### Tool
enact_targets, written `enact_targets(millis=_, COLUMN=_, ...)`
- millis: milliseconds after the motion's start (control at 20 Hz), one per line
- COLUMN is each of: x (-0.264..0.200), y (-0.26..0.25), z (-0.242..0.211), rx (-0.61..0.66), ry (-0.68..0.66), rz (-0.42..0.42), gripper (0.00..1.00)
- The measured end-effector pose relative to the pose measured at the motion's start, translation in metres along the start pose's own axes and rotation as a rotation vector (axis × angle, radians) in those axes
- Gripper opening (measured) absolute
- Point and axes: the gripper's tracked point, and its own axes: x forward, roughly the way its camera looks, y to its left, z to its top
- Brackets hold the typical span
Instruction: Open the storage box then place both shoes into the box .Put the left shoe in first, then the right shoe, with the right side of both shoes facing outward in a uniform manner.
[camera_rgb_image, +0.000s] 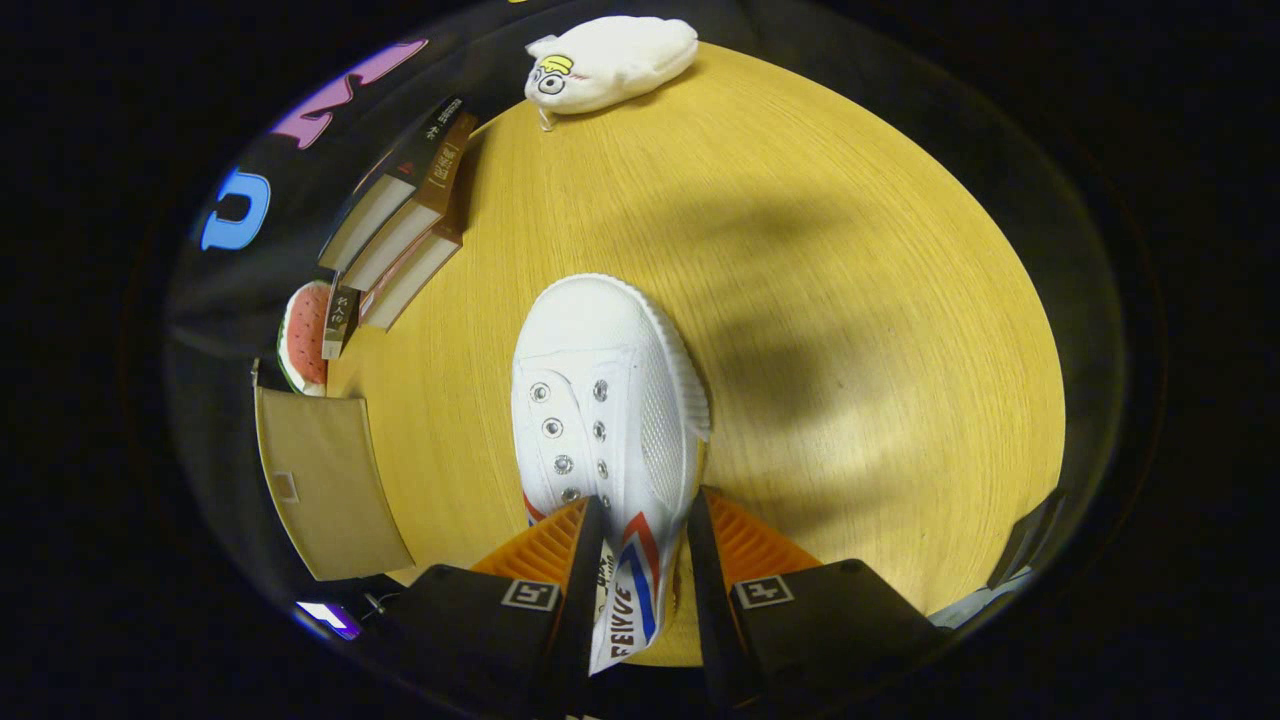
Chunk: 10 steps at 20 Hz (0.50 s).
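Claw (640, 520) apparently clamping shoe (600, 400) — wooden table (850, 300), books (400, 230).

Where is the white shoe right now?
In the gripper view the white shoe sits between the gripper fingers at its heel end, toe pointing ahead over the wooden table.

The shoe (600, 400) was white canvas with metal eyelets and a ribbed rubber rim, clamped between the gripper's (645, 530) ridged fingers. The table (850, 300) was matt grained wood; the pouch (612, 60) soft cloth.
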Motion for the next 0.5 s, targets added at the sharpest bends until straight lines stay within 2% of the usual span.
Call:
enact_targets(millis=50, x=-0.004, y=-0.001, z=0.001, rx=0.035, ry=0.002, rz=0.013, gripper=0.39)
enact_targets(millis=100, x=-0.008, y=-0.001, z=0.002, rx=0.064, ry=0.004, rz=0.031, gripper=0.35)
enact_targets(millis=150, x=-0.001, y=-0.001, z=-0.001, rx=0.1, ry=0.006, rz=0.051, gripper=0.23)
enact_targets(millis=300, x=-0.003, y=0.002, z=0.0, rx=0.178, ry=0.011, rz=0.098, gripper=0.14)
enact_targets(millis=500, x=-0.017, y=0.012, z=-0.013, rx=0.202, ry=0.003, rz=0.122, gripper=0.13)
